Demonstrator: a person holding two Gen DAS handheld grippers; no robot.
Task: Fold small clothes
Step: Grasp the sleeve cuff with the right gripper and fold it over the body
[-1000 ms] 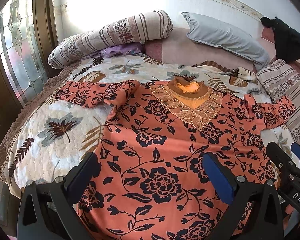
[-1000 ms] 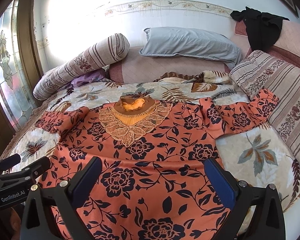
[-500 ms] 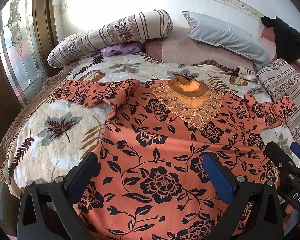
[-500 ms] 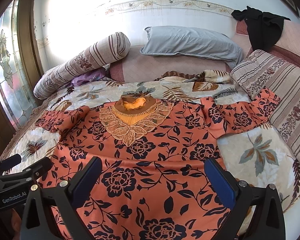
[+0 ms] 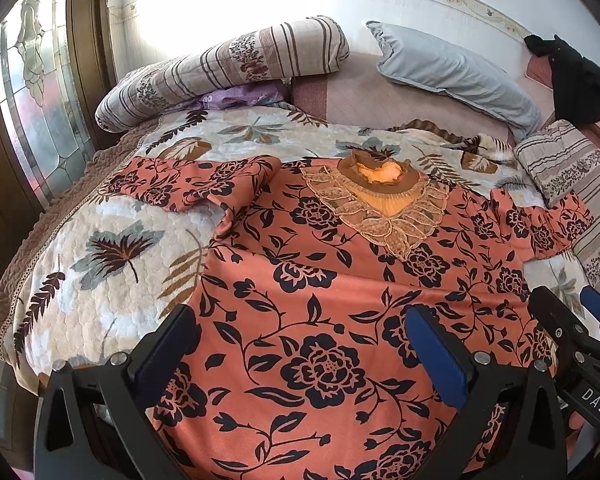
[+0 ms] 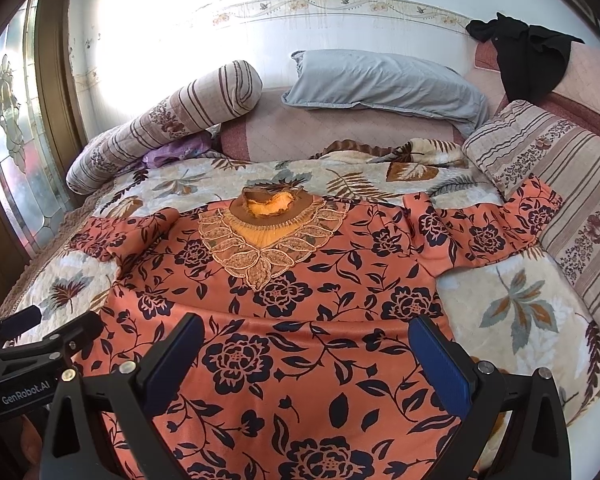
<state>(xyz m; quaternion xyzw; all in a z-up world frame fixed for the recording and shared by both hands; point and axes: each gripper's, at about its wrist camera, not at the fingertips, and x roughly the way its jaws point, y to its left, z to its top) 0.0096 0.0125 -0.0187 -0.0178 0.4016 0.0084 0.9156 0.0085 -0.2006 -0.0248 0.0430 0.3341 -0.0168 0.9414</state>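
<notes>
Dress [image 5: 324, 304], orange with black flowers, lies spread flat and face up on the bed [image 5: 100, 264], hem end at the near edge, neck toward the head of the bed. Lace collar [image 5: 384, 208] sits about mid-bed. One sleeve [image 5: 192, 184] reaches out toward the left edge and is bunched near the shoulder; the other sleeve [image 6: 488, 232] stretches to the right edge and its cuff lies up against a striped cushion [image 6: 560, 184].

My left gripper [image 5: 300, 344] hangs over the lower skirt, jaws spread wide, nothing between them. I can't tell if the fingers [image 5: 436, 356] touch the cloth. My right gripper [image 6: 304, 348] is the same: wide apart, holding nothing, above the skirt near the near edge. The two grippers sit side by side; each shows at the edge of the other's view.

At the head of the bed: a striped bolster [image 5: 228, 68] at the left corner, a purple cloth [image 5: 240, 96] tucked under it, a grey pillow [image 6: 384, 84] in the middle. Black garment [image 6: 532, 56] is draped over the headboard at the right corner. Stained-glass window [image 5: 40, 112] beside the left edge.
</notes>
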